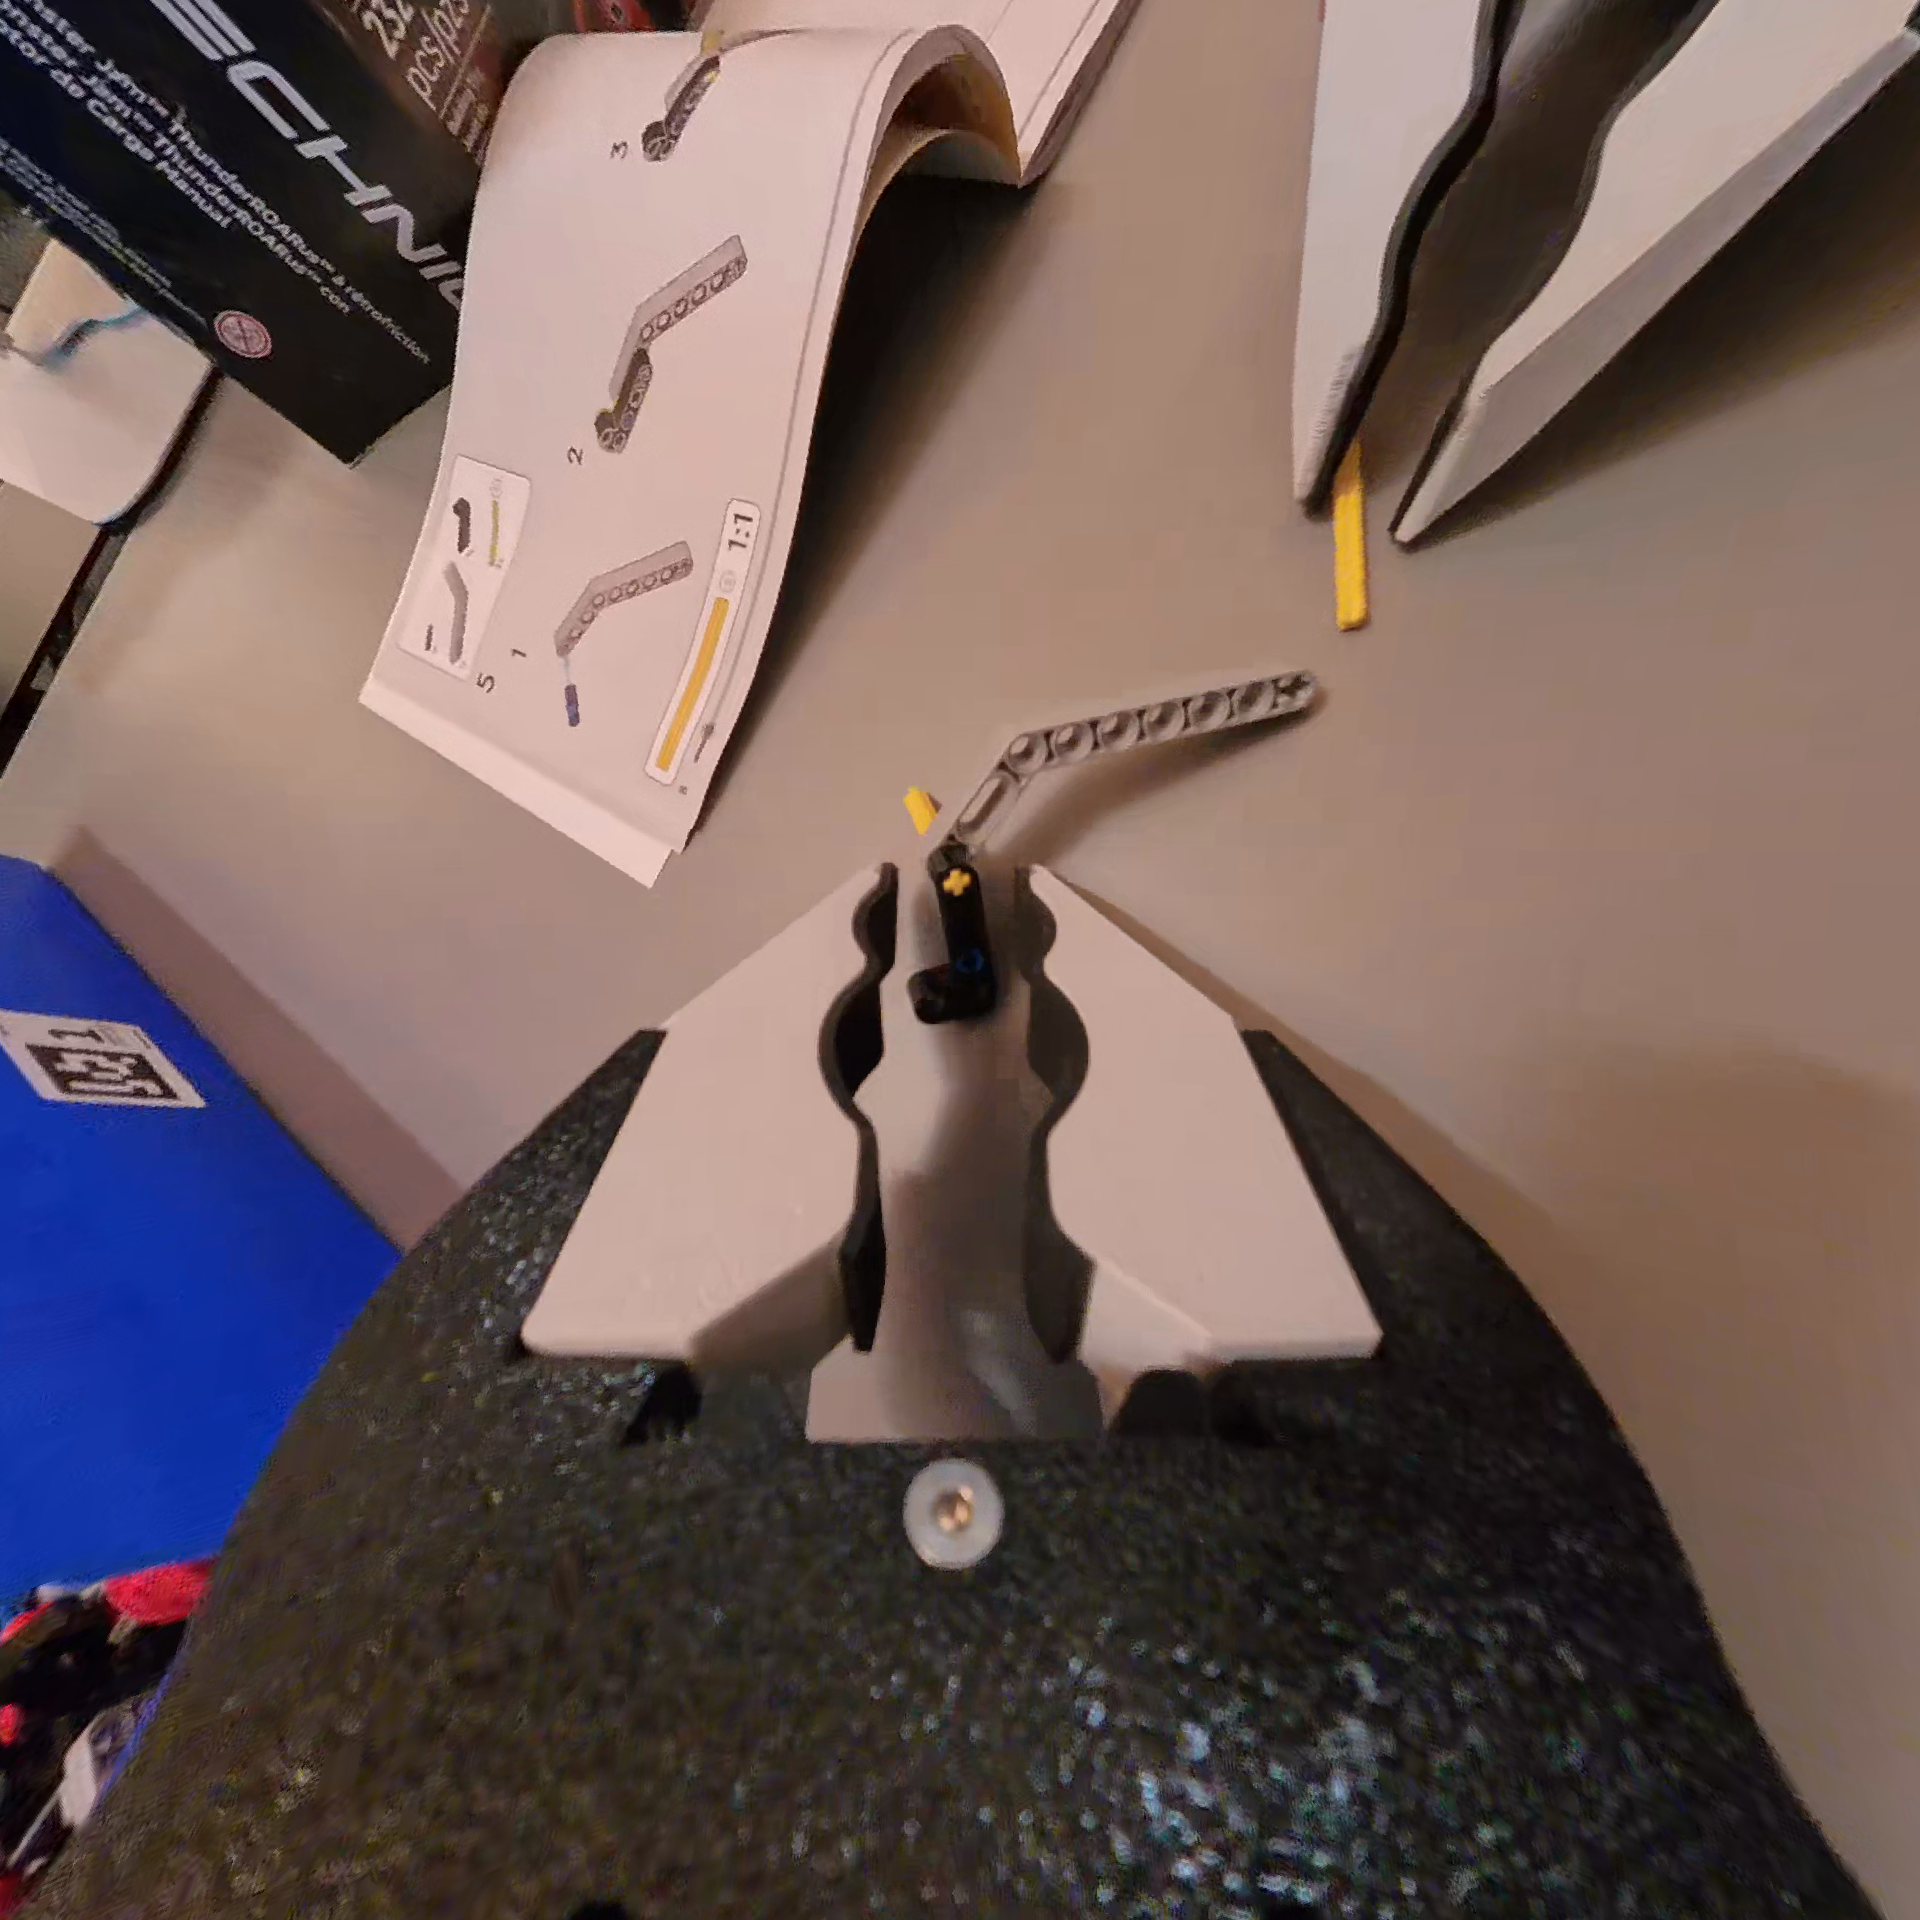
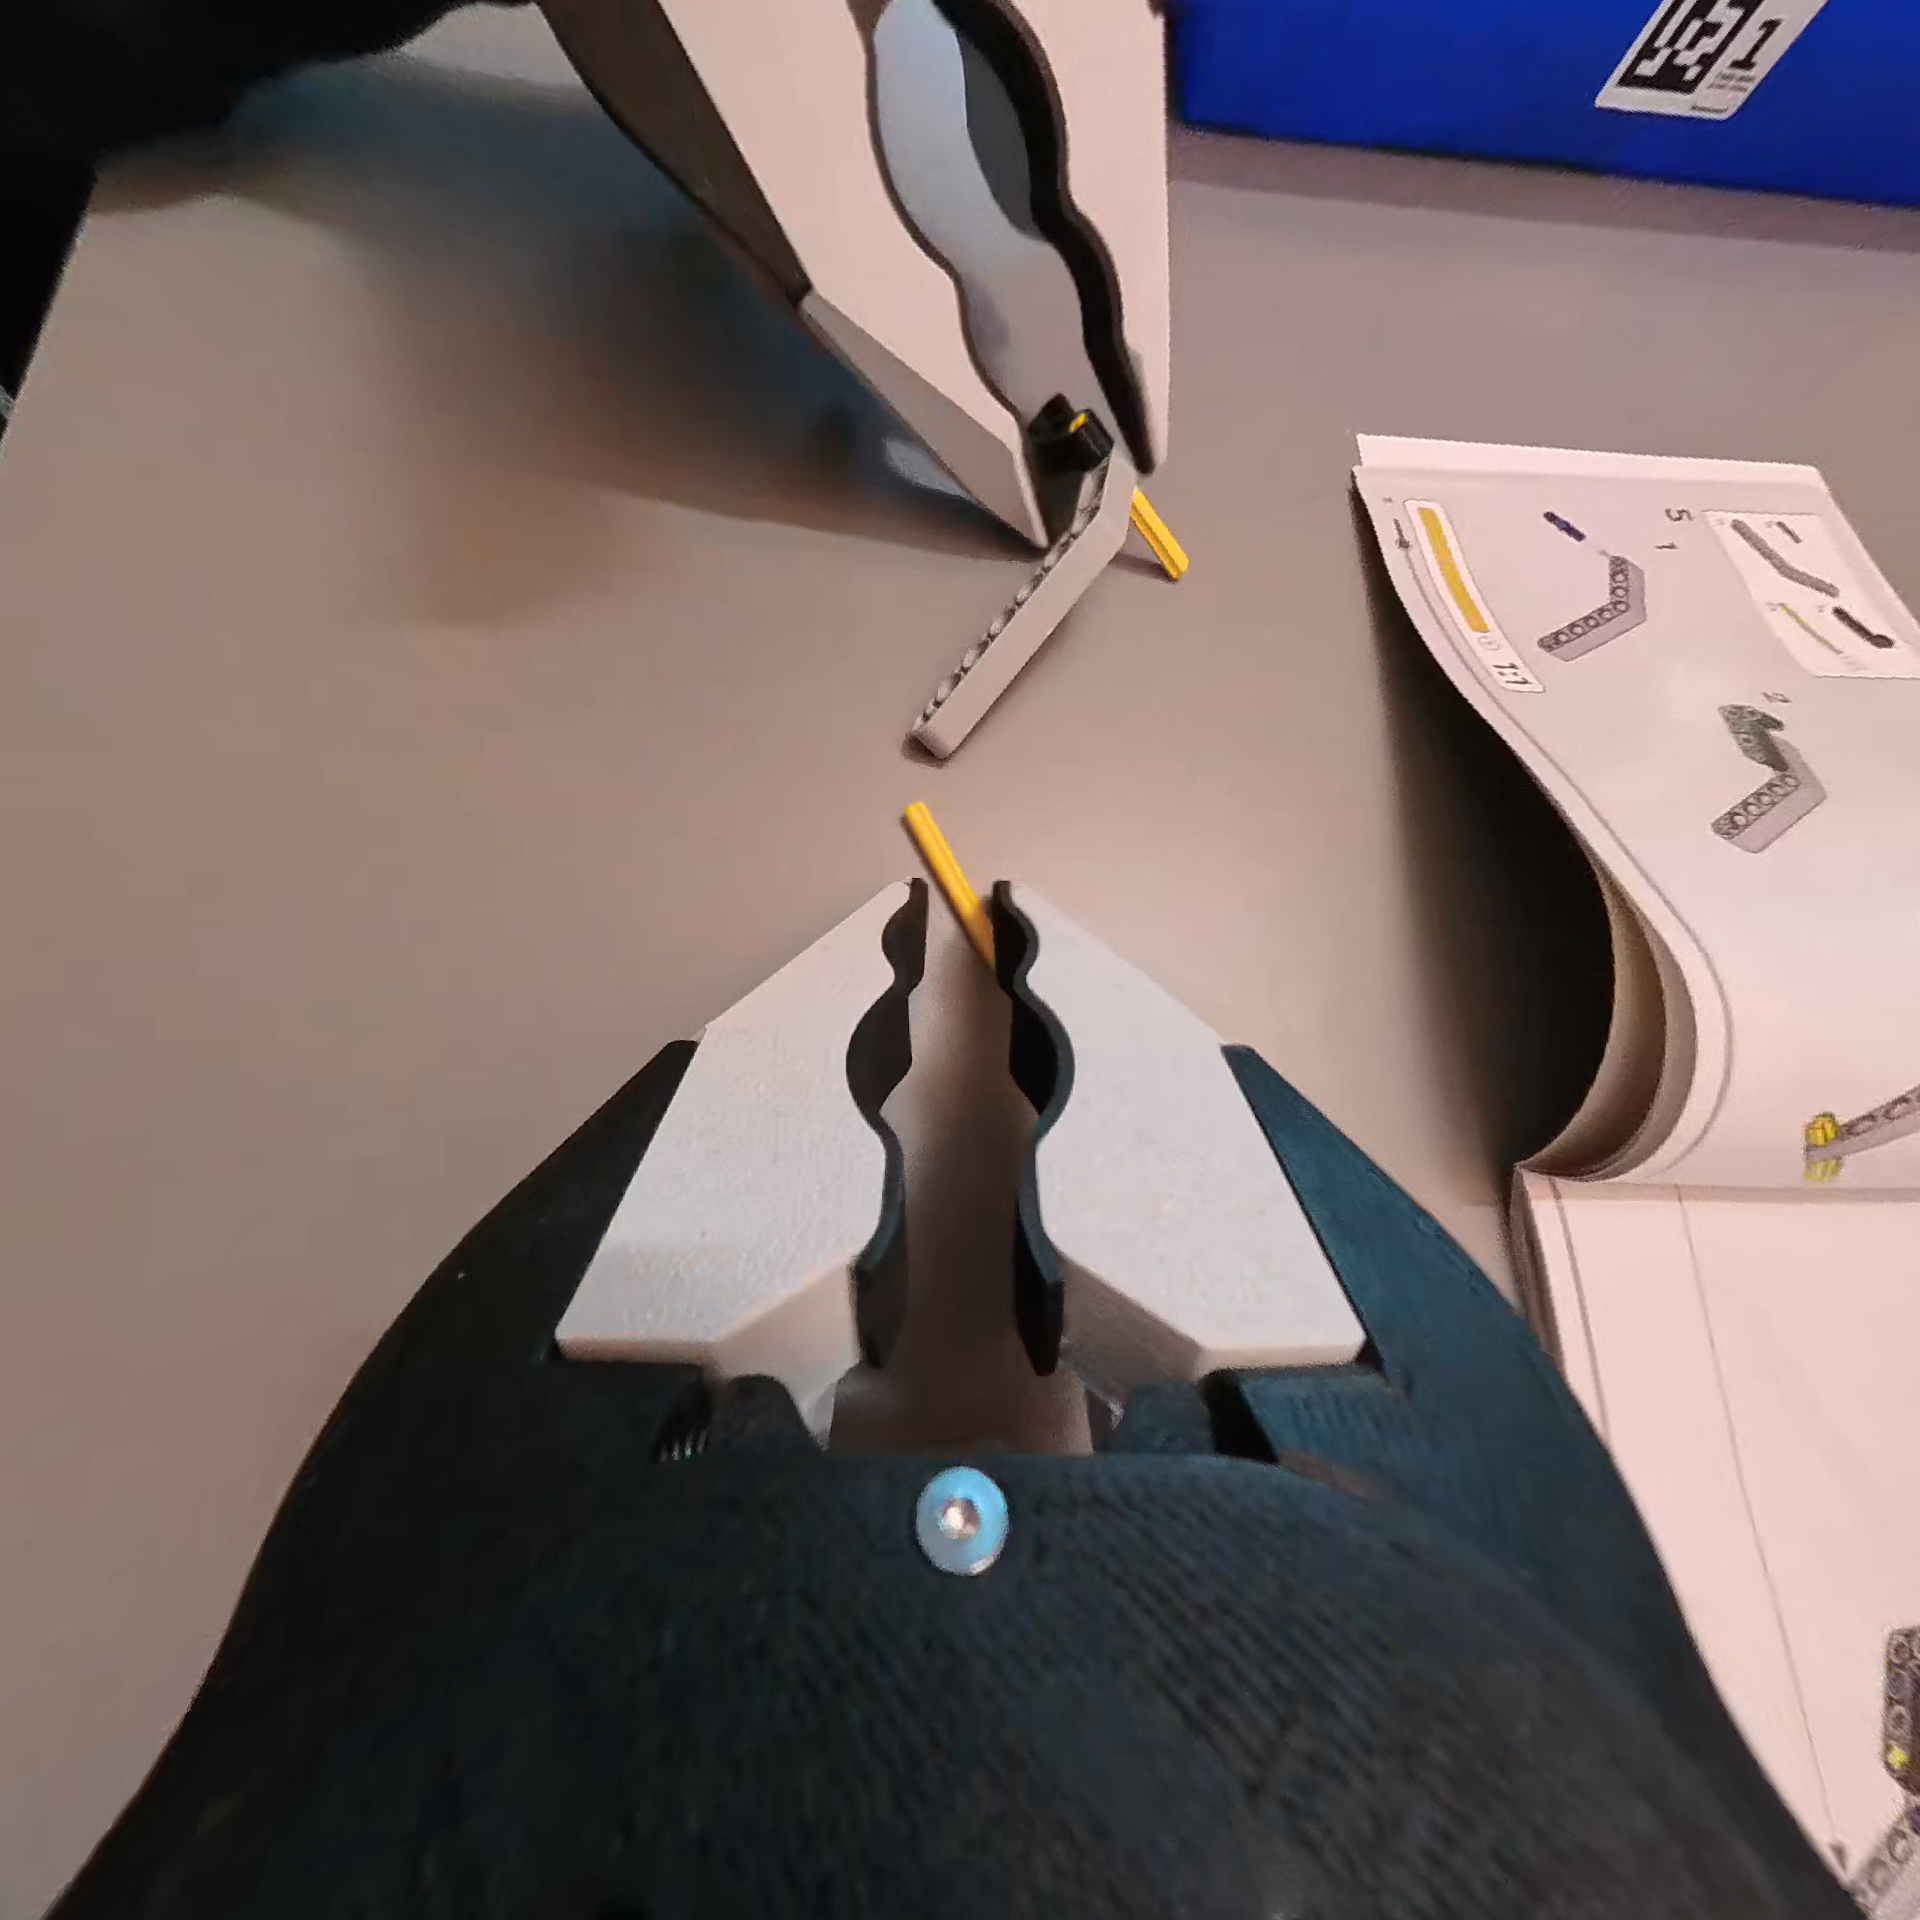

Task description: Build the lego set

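My left gripper (image 1: 956,873) is shut on a small black connector (image 1: 961,956) pinned to the end of a grey bent beam (image 1: 1143,722). A yellow axle stub (image 1: 920,810) pokes out of that joint. The beam's far end rests on the grey table. The right wrist view shows the left gripper (image 2: 1091,499), the beam (image 2: 997,644), the connector (image 2: 1070,436) and the stub (image 2: 1158,535). My right gripper (image 2: 956,888) is slightly open, its tips on either side of a second yellow axle (image 2: 935,847). This axle (image 1: 1349,561) lies just short of the beam's end.
An open instruction booklet (image 1: 644,416) lies beside the work spot and also shows in the right wrist view (image 2: 1662,727). A black set box (image 1: 260,187) stands behind it. A blue bin (image 1: 135,1247) with a loose pile of parts (image 1: 73,1662) stands to the side. Some 10 cm of space lies between my two pairs of fingers.
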Available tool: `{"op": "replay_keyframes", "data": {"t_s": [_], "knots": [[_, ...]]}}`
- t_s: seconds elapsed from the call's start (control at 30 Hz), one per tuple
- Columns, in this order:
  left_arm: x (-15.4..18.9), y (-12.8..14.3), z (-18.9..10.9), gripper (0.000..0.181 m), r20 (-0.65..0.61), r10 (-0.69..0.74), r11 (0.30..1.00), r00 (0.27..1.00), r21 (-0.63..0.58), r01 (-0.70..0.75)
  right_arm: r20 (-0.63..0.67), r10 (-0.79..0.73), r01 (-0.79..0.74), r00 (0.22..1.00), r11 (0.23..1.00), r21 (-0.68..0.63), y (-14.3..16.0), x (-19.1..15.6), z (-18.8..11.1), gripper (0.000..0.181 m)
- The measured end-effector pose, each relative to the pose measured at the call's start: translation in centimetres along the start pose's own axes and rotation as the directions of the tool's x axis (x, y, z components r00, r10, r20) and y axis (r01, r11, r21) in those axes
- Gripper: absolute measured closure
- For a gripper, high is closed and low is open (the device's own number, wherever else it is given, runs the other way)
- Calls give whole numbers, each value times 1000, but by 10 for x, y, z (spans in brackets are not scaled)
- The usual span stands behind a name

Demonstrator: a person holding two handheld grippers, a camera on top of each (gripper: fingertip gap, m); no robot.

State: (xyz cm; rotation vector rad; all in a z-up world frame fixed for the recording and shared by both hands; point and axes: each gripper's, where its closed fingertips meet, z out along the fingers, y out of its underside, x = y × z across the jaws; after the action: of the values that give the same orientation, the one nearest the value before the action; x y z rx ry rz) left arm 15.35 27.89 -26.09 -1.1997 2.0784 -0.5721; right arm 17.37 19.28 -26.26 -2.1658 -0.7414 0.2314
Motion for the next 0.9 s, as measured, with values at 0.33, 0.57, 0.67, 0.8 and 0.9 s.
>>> {"op": "replay_keyframes", "data": {"t_s": [0.33, 0.57, 0.67, 0.8, 0.9], "knots": [[33, -38, -42, 157, -65, -103, 955, 993, 273, 117, 5, -29, 29, 1000, 1000, -10, -1, -9, 0, 179], [74, -50, -37, 156, -262, -175, 929, 949, 276, 247, -49, -251, 255, 967, 937, 237, -45, -27, -11, 179], [76, -54, -40, 169, -320, -199, 907, 926, 298, 298, -52, -295, 298, 954, 913, 279, -51, -36, -11, 179], [76, -55, -43, 179, -332, -189, 901, 924, 315, 298, -57, -316, 318, 947, 903, 290, -53, -39, -10, 179], [77, -52, -43, 179, -327, -174, 910, 929, 307, 278, -50, -311, 312, 949, 906, 285, -52, -40, -6, 179]]}}
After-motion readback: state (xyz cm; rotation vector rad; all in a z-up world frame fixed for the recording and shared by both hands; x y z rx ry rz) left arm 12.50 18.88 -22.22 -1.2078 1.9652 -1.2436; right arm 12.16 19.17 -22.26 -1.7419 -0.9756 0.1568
